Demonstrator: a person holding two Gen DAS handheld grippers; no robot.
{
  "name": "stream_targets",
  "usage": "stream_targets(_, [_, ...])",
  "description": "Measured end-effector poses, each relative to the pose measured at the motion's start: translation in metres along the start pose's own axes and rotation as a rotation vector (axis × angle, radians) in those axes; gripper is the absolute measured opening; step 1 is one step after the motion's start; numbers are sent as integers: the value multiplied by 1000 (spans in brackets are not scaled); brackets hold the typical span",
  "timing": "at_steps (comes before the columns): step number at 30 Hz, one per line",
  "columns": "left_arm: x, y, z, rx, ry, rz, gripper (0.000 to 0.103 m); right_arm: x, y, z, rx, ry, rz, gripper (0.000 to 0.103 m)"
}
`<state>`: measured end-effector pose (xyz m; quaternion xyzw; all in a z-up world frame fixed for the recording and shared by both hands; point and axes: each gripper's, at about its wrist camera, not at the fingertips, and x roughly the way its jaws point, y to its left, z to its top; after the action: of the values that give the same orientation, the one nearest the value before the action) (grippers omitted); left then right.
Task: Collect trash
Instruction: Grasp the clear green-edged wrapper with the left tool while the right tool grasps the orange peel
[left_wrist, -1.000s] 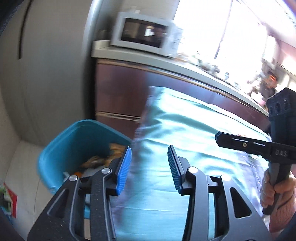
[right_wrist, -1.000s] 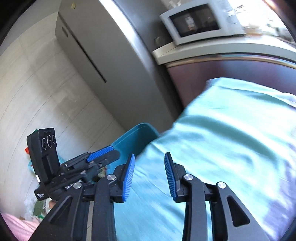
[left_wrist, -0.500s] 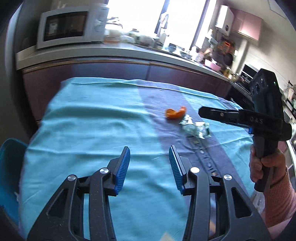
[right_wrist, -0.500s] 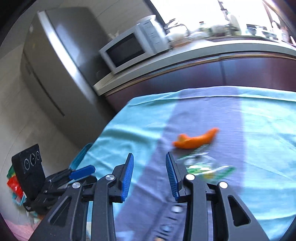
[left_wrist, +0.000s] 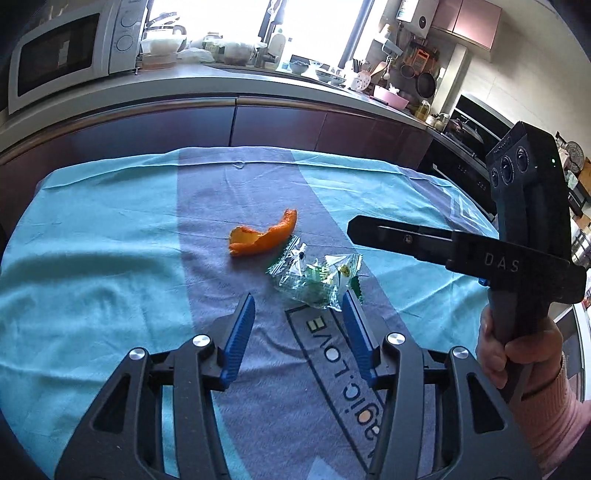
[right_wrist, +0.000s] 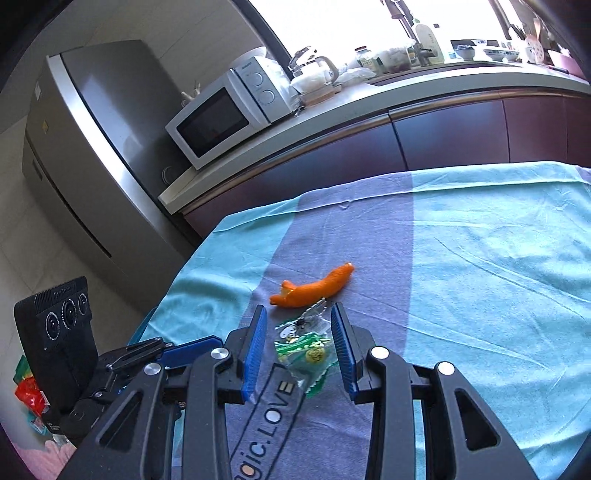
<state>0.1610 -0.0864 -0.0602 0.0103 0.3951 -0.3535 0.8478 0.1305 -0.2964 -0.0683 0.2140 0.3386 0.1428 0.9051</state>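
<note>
Crumpled clear-and-green wrapper (right_wrist: 303, 350) on tablecloth (right_wrist: 498, 280), framed between parted right gripper (right_wrist: 298, 347) pads, seemingly untouched; just ahead of opening, empty left gripper (left_wrist: 298, 334). Orange peel (left_wrist: 263, 238) just beyond.

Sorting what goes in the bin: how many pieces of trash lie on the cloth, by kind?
Curled orange peel strip: 1
Crumpled clear plastic wrapper with green print: 1
Total: 2

both tools swung from the bin to the orange peel (left_wrist: 264, 236) and wrapper (left_wrist: 317, 277), left tool (left_wrist: 298, 308) opening.
</note>
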Motion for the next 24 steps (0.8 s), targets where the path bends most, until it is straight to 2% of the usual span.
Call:
stream_targets(12, [49,13,24,-84,99,5,52,6,-16,7,16,16,17,34])
stream_targets(16, [58,10,25,-83,120,-19,44,13,-16,10,11,31,20,34])
stream_targets(19, [61,6,23,-77,132,-29,25,20,-17,11,10,48,25,34])
stream_targets(24, [54,3,18,-65,114,-17,21,34,-16,12,7,76,16,34])
